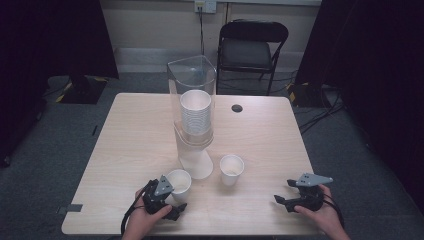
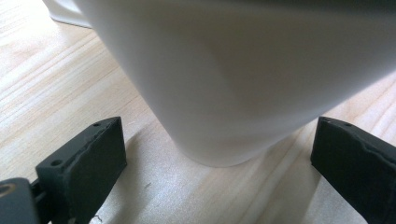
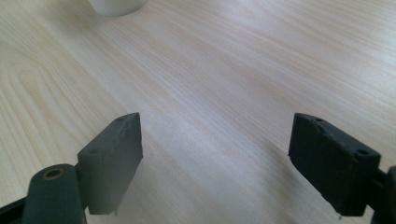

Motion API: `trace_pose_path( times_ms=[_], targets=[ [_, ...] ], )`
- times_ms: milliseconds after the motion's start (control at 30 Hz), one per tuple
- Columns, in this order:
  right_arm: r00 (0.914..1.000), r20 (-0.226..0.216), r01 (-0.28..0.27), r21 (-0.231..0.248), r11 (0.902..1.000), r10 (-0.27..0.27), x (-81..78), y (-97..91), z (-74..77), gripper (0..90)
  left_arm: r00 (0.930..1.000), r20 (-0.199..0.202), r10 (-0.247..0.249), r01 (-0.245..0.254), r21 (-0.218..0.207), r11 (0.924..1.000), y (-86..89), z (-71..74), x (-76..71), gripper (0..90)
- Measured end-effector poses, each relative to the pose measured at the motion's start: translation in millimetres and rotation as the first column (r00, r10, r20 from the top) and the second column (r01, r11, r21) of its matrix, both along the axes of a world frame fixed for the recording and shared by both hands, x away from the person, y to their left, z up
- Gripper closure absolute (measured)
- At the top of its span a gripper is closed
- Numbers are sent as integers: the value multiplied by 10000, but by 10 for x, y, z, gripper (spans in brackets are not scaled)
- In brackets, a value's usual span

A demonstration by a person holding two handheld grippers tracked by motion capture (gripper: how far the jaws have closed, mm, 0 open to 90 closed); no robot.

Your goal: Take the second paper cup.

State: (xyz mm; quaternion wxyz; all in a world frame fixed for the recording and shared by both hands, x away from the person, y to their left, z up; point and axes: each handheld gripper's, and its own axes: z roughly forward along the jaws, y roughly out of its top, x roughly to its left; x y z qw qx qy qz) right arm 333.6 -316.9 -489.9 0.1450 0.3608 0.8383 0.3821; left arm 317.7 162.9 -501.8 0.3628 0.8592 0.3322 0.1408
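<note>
At the near edge of the table [image 1: 125, 150], left gripper [image 1: 172, 200] sits low with its jaws spread wide to either side of a white paper cup [image 1: 179, 182]. The left gripper view confirms it: cup wall [image 2: 243, 79] between the pads, a clear gap on both sides, nothing clamped. Cup stands upright on the wood, just in front of the dispenser's white base [image 1: 196, 162].

Right gripper [image 1: 287, 197] rests near the right front edge, jaws also wide apart, nothing between them but bare wood in its own view. A second paper cup [image 1: 232, 169] stands well apart from it, toward the middle.

Risks, as judged from this position:
- Thin paper wall; closing hard would likely dent or oval the cup.
- Jaws low near the cup's narrow foot; a grip there may let it tip when lifted.
- Uneven closing, one pad touching first, could push the cup sideways into the dispenser base.

Farther back, the clear dispenser tube [image 1: 192, 95] holds a stack of cups [image 1: 195, 112]; bumping the base might rock it.
</note>
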Motion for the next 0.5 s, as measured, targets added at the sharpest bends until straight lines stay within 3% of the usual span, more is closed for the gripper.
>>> trace_pose_path(
  times_ms=[167, 500],
  targets=[
    [9999, -139, 10, -185, 9998, -13, -6, -49, -66, 166, 10000, -15, -31, 31, 30, 10000, 1, 1, 1, 28],
    [9998, 167, -99, -394, 9992, 105, -18, -94, -94, 147, 10000, -1, -9, 9, -3, 10000, -1, -1, -1, 28]
  ],
)
